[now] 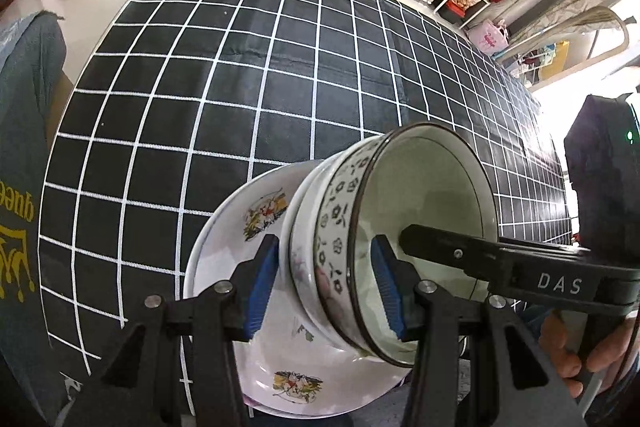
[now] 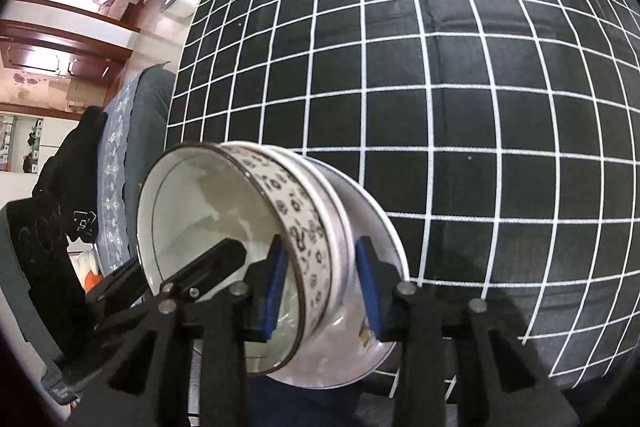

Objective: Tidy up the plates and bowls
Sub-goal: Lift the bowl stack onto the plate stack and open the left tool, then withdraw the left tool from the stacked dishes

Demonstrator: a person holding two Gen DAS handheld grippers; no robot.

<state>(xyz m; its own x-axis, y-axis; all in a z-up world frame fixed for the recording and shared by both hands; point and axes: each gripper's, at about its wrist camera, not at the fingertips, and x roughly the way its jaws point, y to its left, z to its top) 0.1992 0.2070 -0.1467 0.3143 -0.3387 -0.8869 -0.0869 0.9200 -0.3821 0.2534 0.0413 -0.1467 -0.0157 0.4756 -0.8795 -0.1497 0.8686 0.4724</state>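
Both grippers, left point(image 1: 326, 291) and right point(image 2: 322, 287), clamp opposite rims of stacked bowls point(image 1: 340, 251) on a plate point(image 1: 248, 227) above the checked cloth point(image 1: 240, 87): heavy, glazed, slippery, breakable.

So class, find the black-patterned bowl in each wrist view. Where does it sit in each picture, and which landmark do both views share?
Left wrist: the bowl is lower centre-right, on its side, opening facing right, straddled by the left tool.
Right wrist: the bowl is lower left of centre, opening facing left, straddled by the right tool.
Shared landmark: the black grid cloth.
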